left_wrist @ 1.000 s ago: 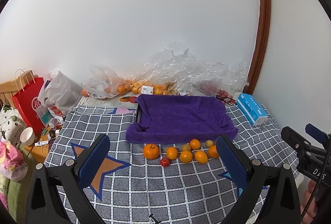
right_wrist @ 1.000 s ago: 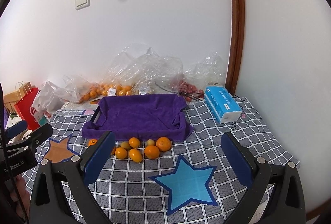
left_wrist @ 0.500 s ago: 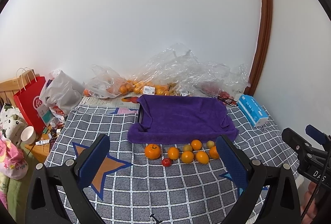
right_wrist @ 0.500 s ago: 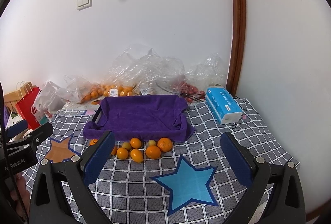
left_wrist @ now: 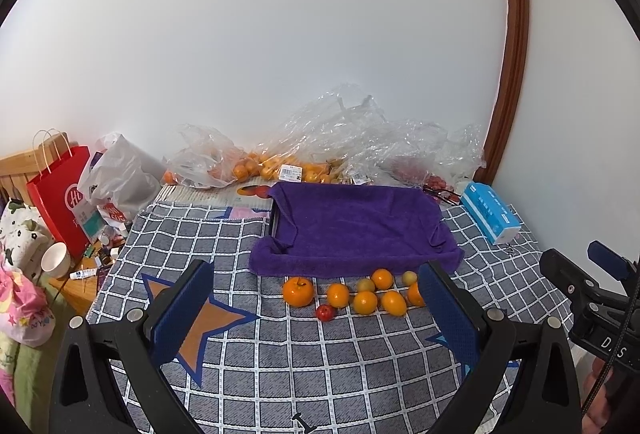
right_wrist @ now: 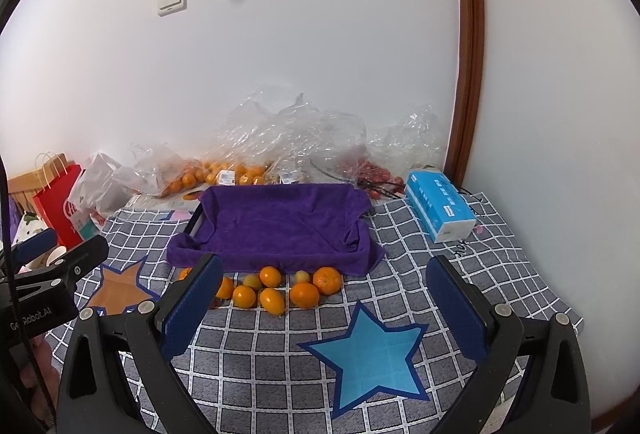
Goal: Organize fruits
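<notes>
Looking ahead, we see the oranges [left_wrist: 352,296] in a row at the middle of the frame, just below the purple towel tray [left_wrist: 352,226]. Our left gripper [left_wrist: 320,308] and right gripper [right_wrist: 324,308] are both spread wide, holding nothing. The row sits straight ahead of both.

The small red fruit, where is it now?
In the left wrist view the small red fruit lies on the checked cloth, just front-right of the largest orange, at the cluster's near edge.

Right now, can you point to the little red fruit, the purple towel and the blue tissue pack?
little red fruit [left_wrist: 325,312], left wrist view, middle of its skin.
purple towel [right_wrist: 280,224], right wrist view, flat middle of the cloth.
blue tissue pack [right_wrist: 440,203], right wrist view, its top face.
</notes>
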